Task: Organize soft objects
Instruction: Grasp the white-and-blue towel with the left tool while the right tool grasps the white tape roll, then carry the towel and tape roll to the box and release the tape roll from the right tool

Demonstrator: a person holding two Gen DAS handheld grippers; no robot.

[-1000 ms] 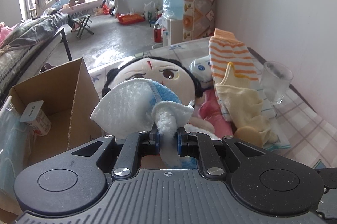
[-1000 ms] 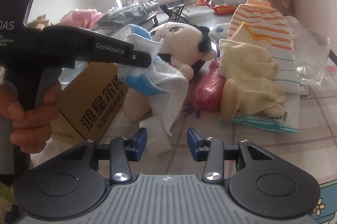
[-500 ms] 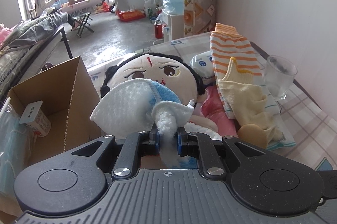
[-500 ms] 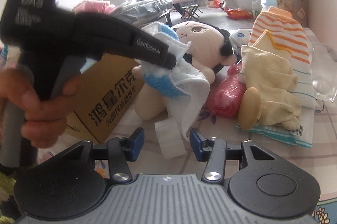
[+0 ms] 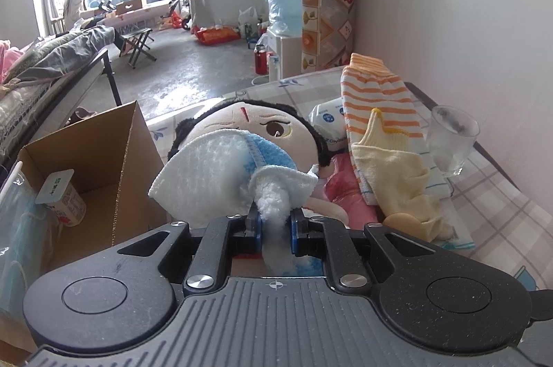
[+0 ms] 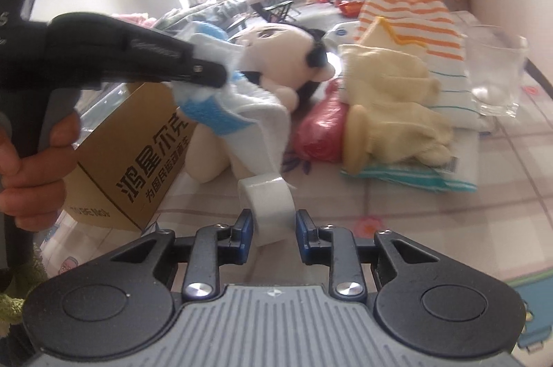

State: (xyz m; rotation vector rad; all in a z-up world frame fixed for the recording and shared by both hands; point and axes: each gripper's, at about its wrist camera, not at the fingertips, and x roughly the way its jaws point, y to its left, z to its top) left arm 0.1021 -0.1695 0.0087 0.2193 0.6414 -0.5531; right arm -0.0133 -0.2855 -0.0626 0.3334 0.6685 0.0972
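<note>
Left wrist view: the cardboard box [image 5: 93, 152] stands open at far left; my left tool [image 5: 274, 222] is clenched on a white and blue towel [image 5: 221, 173], which bunches between its blue pads and fans out above them, in front of the plush doll [image 5: 273, 125]; further right lie the striped sock [image 5: 376, 97], the yellow gloves [image 5: 397, 180] and a glass [image 5: 451, 139]; my right tool [image 6: 274, 227] is released, fingers apart around a white tape roll [image 6: 268, 204] on the tabletop [image 6: 432, 228].

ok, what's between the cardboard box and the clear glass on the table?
Left wrist view: cardboard box, then plush doll, a red bag and the glove pile before the glass.
</note>
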